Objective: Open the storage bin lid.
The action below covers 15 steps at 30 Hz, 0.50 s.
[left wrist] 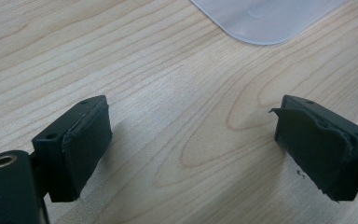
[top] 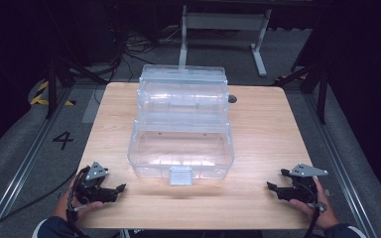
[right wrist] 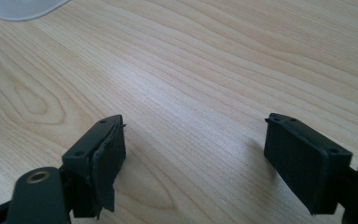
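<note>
High view: A clear plastic tiered storage box (top: 181, 126) stands open at the centre of the wooden tabletop (top: 268, 129), its upper trays stepped back toward the far edge and its latch tab (top: 181, 175) facing the person. The left hand-held gripper (top: 120, 188) rests near the front-left corner of the tabletop, the right hand-held gripper (top: 270, 187) near the front-right corner. Both point inward toward the box and lie well apart from it.

Left gripper view: The 2 jaws stand wide apart with bare wood between them; nothing is held. A rounded corner of the box (left wrist: 265, 18) shows at the top edge.

Right gripper view: The 2 jaws also stand wide apart over bare wood, holding nothing. A corner of the box (right wrist: 23, 8) shows at the upper left.

Step in hand: judged as the approach stage, before any contact. The next move likely calls for bringing both hand-held grippers inward to the box walls or trays, keeping the jaws wide enough to clear the plastic rim.
</note>
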### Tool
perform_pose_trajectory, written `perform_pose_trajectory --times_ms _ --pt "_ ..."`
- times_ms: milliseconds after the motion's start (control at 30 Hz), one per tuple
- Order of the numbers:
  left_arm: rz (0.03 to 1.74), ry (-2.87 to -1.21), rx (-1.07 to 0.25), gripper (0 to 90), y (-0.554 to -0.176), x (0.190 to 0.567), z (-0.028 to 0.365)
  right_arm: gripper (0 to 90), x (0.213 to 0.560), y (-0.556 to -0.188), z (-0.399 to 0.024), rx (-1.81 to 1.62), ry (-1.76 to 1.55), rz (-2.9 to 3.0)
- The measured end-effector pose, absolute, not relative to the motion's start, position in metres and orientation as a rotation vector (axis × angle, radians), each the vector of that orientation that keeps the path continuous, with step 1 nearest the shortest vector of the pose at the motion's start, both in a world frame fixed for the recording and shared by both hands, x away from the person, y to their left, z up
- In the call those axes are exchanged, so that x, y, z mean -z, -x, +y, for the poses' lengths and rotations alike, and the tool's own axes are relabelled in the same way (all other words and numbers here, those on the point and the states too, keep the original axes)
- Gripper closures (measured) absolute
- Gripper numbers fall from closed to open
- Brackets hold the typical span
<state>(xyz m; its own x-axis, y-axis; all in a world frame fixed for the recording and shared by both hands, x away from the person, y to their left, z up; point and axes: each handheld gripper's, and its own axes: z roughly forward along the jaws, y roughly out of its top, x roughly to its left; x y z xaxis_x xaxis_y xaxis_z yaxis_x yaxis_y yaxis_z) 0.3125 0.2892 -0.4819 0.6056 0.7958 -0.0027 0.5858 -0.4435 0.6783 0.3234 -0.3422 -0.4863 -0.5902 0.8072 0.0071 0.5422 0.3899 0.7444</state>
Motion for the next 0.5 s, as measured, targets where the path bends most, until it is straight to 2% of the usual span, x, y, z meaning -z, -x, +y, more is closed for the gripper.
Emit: perform_pose_trajectory --times_ms 500 --pt "1.107 -2.178 -0.426 11.3 -0.3103 0.4816 0.2892 16.3 0.4866 -0.3292 -0.3398 -1.022 -1.159 2.314"
